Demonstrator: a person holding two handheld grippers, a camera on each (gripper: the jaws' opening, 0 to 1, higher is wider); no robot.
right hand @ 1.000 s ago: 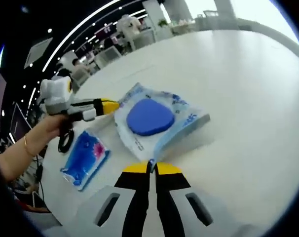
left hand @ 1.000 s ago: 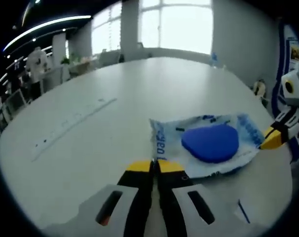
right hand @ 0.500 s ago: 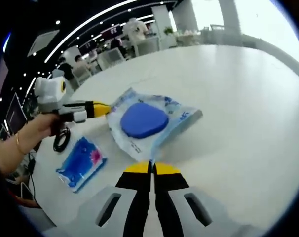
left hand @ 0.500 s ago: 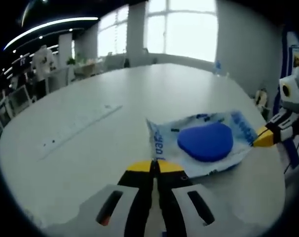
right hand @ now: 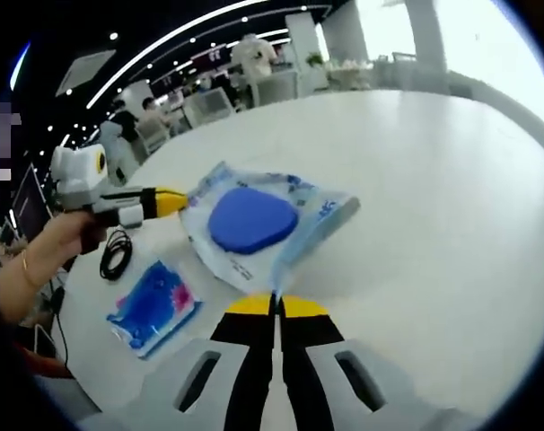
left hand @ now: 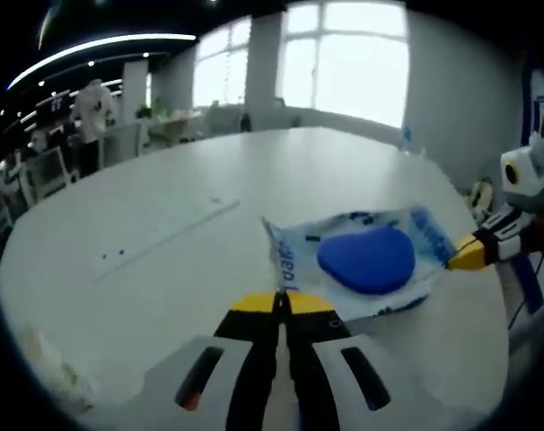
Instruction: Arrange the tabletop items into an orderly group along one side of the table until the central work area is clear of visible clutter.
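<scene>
Right gripper view: both tools, right tool [right hand: 274,305] and left tool [right hand: 169,201], clench opposite edges of the wipes pack [right hand: 254,220]; it looks soft, light, floppy, best pinched at its crimped seams.

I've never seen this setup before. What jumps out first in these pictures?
A wipes pack with a big blue lid is held up over the white table, pinched at opposite edges by the left gripper and the right gripper. Below it, a small blue packet lies flat beside a coiled black cable.
</scene>
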